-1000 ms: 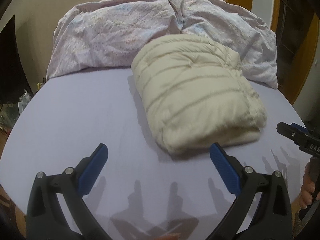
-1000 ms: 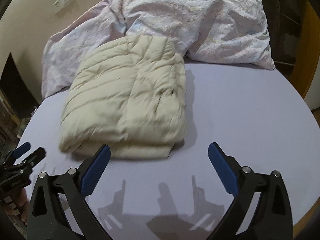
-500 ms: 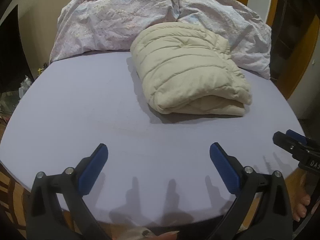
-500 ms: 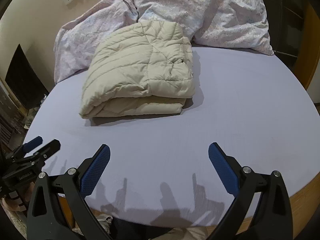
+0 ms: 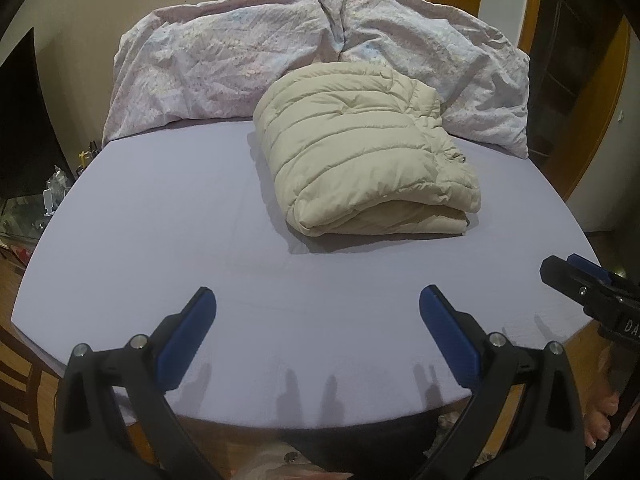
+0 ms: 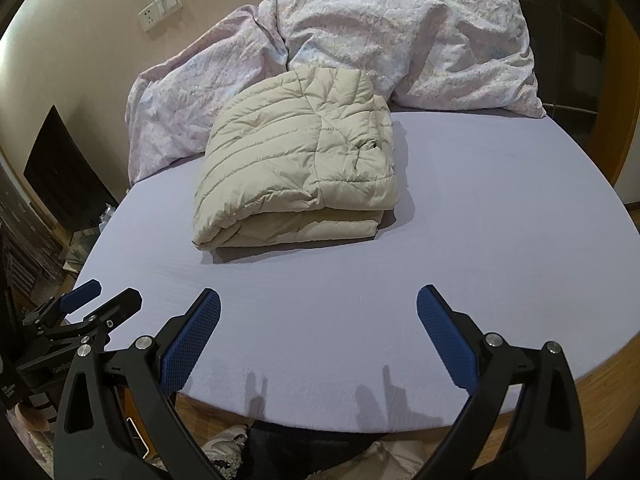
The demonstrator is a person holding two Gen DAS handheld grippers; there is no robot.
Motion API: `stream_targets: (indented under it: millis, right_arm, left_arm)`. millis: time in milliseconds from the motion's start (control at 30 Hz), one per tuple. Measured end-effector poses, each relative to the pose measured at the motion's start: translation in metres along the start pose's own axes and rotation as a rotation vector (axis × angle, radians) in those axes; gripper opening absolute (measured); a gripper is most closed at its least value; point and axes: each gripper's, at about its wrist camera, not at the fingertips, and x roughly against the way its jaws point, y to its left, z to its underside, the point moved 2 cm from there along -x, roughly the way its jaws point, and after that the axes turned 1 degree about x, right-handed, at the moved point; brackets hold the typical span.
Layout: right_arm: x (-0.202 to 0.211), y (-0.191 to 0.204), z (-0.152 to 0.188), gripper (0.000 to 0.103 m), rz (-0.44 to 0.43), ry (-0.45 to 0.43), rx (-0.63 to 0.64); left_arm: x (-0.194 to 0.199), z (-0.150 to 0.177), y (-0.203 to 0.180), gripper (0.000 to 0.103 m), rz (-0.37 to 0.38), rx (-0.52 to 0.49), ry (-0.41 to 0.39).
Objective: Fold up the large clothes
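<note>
Here my left gripper [image 5: 318, 308] and right gripper [image 6: 319, 306] gape wide, empty, short of the folded jacket [image 5: 360, 148]; "DA" lettering shows.

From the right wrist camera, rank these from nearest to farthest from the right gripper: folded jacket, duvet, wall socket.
From the right gripper, which is open over the sheet's near edge:
1. Folded jacket, mid-bed, ahead and slightly left.
2. Duvet, heaped behind the jacket at the head of the bed.
3. Wall socket, on the wall beyond the duvet, upper left.
</note>
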Motion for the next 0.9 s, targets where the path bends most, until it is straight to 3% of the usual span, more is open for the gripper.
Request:
stream_targets:
  millis: [900]
  right_arm:
    - [0.012, 0.002, 0.002, 0.100, -0.043, -0.010, -0.005]
  left_arm:
    - [0.002, 0.000, -0.005, 0.101, 0.045, 0.022, 0.021]
